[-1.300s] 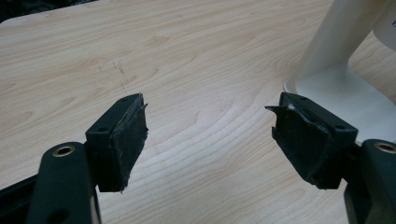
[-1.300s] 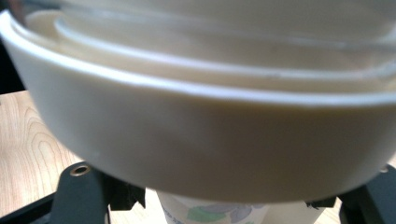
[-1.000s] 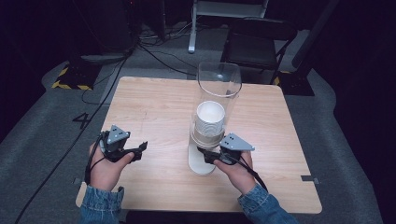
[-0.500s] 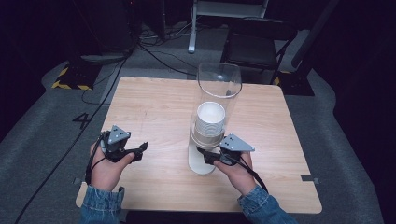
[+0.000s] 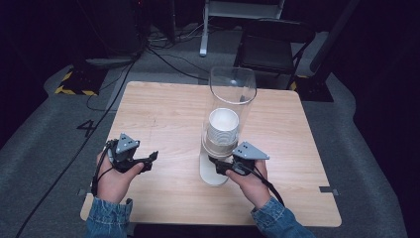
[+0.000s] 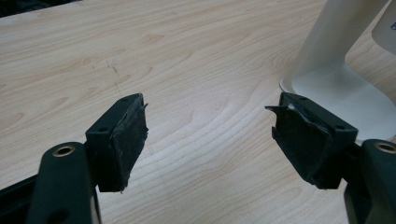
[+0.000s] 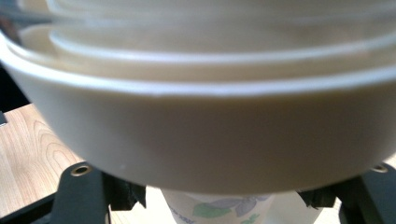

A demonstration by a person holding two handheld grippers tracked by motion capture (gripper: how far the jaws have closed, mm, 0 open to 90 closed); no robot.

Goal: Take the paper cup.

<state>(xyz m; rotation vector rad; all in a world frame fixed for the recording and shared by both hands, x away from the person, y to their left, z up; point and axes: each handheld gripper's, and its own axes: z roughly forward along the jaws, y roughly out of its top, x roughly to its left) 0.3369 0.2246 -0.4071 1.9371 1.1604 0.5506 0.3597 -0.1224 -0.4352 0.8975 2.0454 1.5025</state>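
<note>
A cup dispenser stands mid-table: a clear tube (image 5: pixel 233 94) holding a stack of white cups (image 5: pixel 223 126) on a cream stand (image 5: pixel 212 173). My right gripper (image 5: pixel 221 166) is under the tube's lower end. In the right gripper view its jaws have closed in on either side of a flower-printed paper cup (image 7: pixel 219 210) that pokes out below the cream collar (image 7: pixel 210 140); the collar hides the tips. My left gripper (image 5: pixel 151 161) rests low over the table to the left. It is open, with nothing between its pads (image 6: pixel 126 140), and the stand's foot (image 6: pixel 336 88) lies just beyond its right jaw.
The wooden table (image 5: pixel 163 109) has bare board to the left of and behind the dispenser. Beyond its far edge stand a dark chair (image 5: pixel 275 44) and a white post base (image 5: pixel 203 49). Cables cross the grey floor (image 5: pixel 99 99).
</note>
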